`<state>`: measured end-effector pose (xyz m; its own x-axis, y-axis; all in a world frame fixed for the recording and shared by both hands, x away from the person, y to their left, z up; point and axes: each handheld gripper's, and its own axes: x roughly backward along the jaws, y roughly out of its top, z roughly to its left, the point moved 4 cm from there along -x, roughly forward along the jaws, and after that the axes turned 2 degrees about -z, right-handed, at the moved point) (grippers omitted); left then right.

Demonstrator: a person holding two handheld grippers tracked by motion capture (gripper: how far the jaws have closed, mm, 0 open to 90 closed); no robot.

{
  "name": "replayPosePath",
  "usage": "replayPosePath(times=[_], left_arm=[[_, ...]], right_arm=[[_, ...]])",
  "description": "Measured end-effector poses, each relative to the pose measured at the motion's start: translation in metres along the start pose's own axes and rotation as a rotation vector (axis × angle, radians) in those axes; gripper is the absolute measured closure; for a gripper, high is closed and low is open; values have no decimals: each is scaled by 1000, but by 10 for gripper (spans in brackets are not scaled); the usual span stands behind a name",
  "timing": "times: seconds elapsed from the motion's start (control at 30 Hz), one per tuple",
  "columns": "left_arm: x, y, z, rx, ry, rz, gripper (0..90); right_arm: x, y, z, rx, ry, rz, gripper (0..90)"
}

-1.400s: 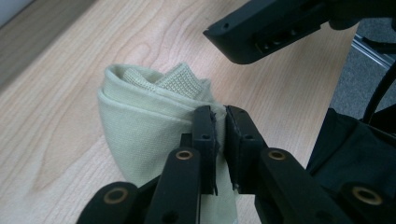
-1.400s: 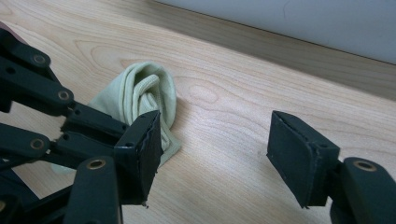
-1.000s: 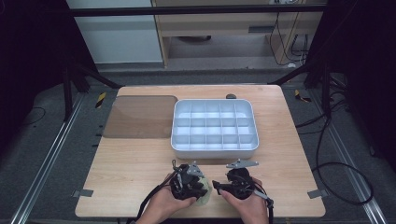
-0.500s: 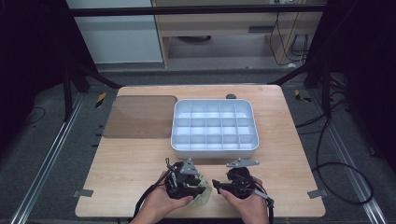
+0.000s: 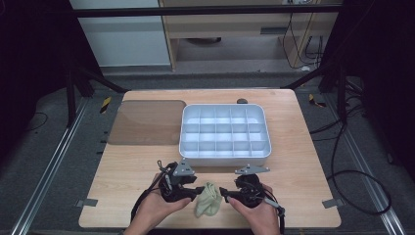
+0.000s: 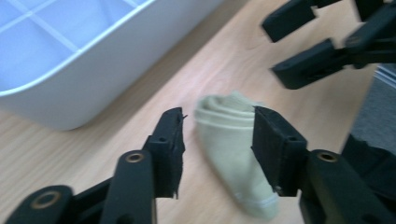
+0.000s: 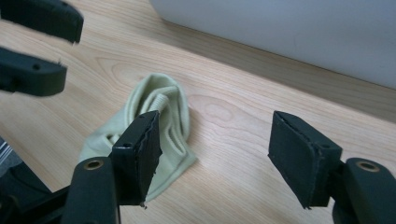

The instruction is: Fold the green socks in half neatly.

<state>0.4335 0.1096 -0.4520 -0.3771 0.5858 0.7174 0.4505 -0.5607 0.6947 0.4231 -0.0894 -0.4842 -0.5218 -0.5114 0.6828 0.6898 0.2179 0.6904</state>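
I see the wooden table [image 5: 303,161] carrying, from largest to smallest, a white compartment tray [image 5: 224,133] at centre, a brown mat [image 5: 147,122] to its left, and a pale green sock [image 5: 209,199] near the front edge. Against the earlier frames, my left gripper [image 5: 196,190] has drawn slightly away from the sock and its jaws have just been opening; the sock now lies loose on the wood, pressed by neither pad. In the left gripper view the sock [image 6: 236,149] shows between and beyond the parted jaws. My right gripper [image 5: 223,192] has kept its place, jaws apart and holding nothing; in the right gripper view the sock [image 7: 154,126] lies behind its left jaw. A small dark object [image 5: 242,101] sits at the far table edge. Grey floor [image 5: 63,166], cables and a cabinet surround the table.
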Motion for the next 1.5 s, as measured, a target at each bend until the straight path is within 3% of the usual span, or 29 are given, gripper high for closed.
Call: replayPosePath(times=[0.13, 0.23, 0.53, 0.67, 0.93, 1.07, 1.5], left_arm=[[3, -9, 15, 36, 56, 8, 396], [3, -18, 25, 67, 75, 9, 316], [10, -58, 55, 87, 131, 17, 167], [14, -78, 69, 86, 171, 47, 143], [23, -103, 90, 131, 227, 25, 143], [26, -109, 99, 167, 237, 12, 143], [25, -119, 104, 196, 225, 16, 129]], right_arm=[[-2, 3, 5, -1, 16, 2, 321], [-6, 5, 10, 6, 32, 6, 307], [-23, 7, 27, 18, 55, 26, 338], [-31, 7, 30, 15, 56, 38, 372], [-44, -3, 31, 17, 47, 81, 427], [-48, -7, 31, 23, 33, 108, 455], [-51, -11, 31, 13, 70, 116, 563]])
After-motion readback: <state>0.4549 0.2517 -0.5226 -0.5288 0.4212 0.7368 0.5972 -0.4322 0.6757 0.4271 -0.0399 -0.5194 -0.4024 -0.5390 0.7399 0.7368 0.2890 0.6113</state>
